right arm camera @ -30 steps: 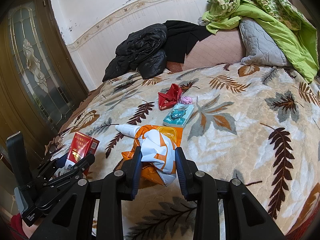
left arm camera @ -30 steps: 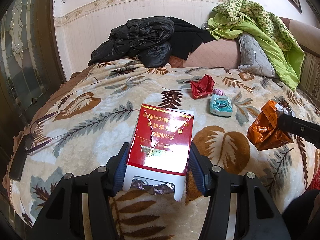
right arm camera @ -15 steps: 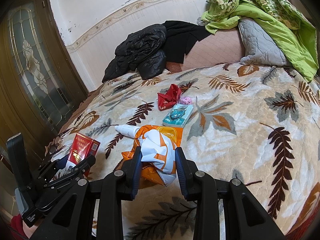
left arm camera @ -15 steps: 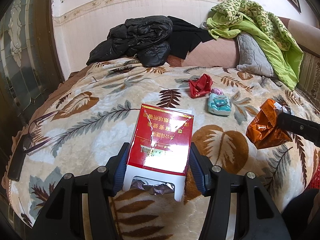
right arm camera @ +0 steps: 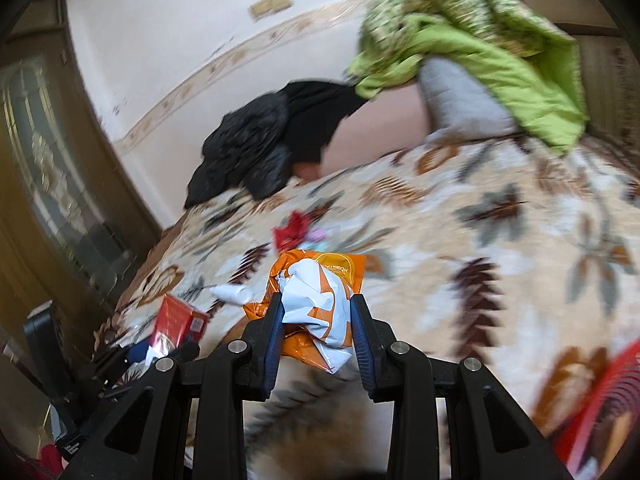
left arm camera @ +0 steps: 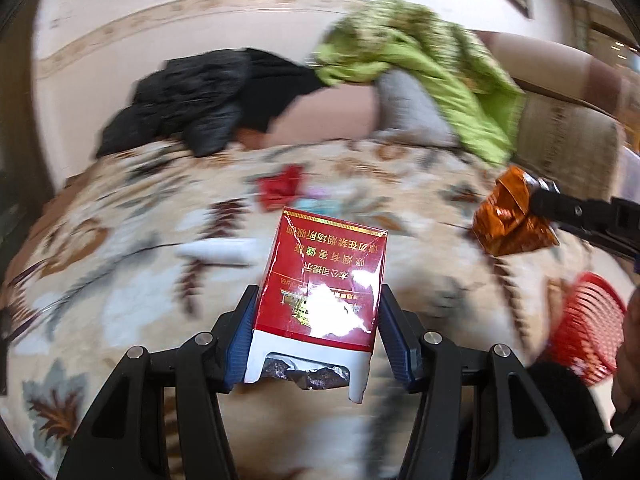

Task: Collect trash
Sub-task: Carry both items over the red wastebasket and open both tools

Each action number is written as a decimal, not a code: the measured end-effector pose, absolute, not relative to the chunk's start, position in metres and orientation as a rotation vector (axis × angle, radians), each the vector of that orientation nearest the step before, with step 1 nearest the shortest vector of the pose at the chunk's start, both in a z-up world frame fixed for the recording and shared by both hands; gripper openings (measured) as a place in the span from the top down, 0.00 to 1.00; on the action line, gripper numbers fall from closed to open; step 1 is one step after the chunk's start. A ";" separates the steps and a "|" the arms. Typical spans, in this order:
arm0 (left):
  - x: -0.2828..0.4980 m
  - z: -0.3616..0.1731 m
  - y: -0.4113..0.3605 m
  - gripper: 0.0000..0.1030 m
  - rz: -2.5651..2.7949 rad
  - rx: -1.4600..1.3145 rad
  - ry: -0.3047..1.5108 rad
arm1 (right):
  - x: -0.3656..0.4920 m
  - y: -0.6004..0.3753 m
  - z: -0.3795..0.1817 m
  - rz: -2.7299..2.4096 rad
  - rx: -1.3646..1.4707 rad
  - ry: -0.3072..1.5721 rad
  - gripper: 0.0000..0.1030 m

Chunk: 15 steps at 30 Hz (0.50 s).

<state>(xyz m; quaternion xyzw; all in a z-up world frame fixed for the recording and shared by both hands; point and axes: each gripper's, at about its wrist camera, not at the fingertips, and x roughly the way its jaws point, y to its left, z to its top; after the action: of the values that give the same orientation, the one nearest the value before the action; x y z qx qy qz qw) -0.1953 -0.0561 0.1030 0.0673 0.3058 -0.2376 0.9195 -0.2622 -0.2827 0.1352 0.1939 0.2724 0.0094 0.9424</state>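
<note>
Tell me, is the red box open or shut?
Open: the red cigarette pack shows crumpled foil through its torn near end.

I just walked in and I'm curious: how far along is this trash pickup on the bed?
Midway, it seems. In hand: the left gripper clamps a red cigarette pack, and the right gripper clamps an orange and white wrapper. A red basket sits at the bed's edge; its contents aren't visible, so nothing is confirmed binned. Left on the blanket: a red crumpled wrapper, a white tube and small blurred bits nearby.
</note>
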 end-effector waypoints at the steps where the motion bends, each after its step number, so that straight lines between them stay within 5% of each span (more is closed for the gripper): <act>1: -0.201 0.107 -0.068 0.46 -0.525 0.143 0.629 | -0.278 -0.297 0.140 -0.015 0.403 0.545 0.67; 15: -0.286 0.134 -0.291 0.45 -1.178 0.240 0.795 | -0.465 -0.459 0.141 -0.477 0.563 0.493 0.66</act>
<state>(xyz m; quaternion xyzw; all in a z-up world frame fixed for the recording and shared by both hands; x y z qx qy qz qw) -0.2861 -0.2905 0.1338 0.1101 0.3640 -0.5392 0.7514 -0.4648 -0.4588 0.1413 0.2722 0.2384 -0.2306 0.9033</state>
